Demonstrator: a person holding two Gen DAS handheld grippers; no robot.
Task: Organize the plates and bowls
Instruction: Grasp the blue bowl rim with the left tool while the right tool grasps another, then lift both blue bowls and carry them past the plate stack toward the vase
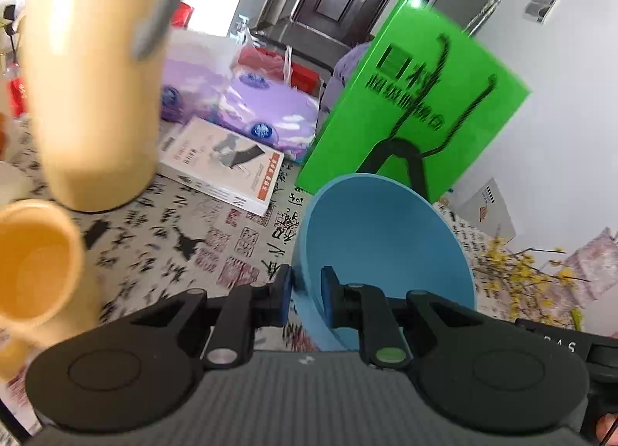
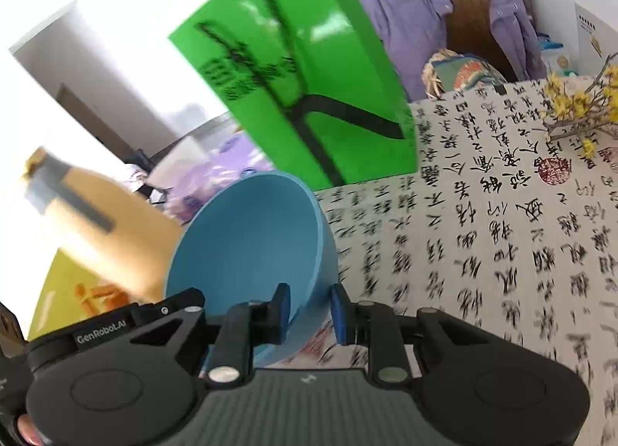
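A blue bowl (image 1: pixel 382 249) is held up above the table, tilted. My left gripper (image 1: pixel 306 297) is shut on its near left rim, one pad outside and one inside. The same blue bowl (image 2: pixel 251 237) shows in the right wrist view, where my right gripper (image 2: pixel 309 312) is shut on its right rim, one pad inside and one outside. Part of the other gripper's body (image 2: pixel 116 326) shows at the lower left of the right wrist view.
A tall cream flask (image 1: pixel 92 75) and an orange cup (image 1: pixel 34 264) stand at the left. A green bag (image 1: pixel 409 98) stands behind the bowl, a book (image 1: pixel 224 164) beside it. Yellow flowers (image 2: pixel 579 106) lie on the calligraphy-print tablecloth (image 2: pixel 483 253) to the right.
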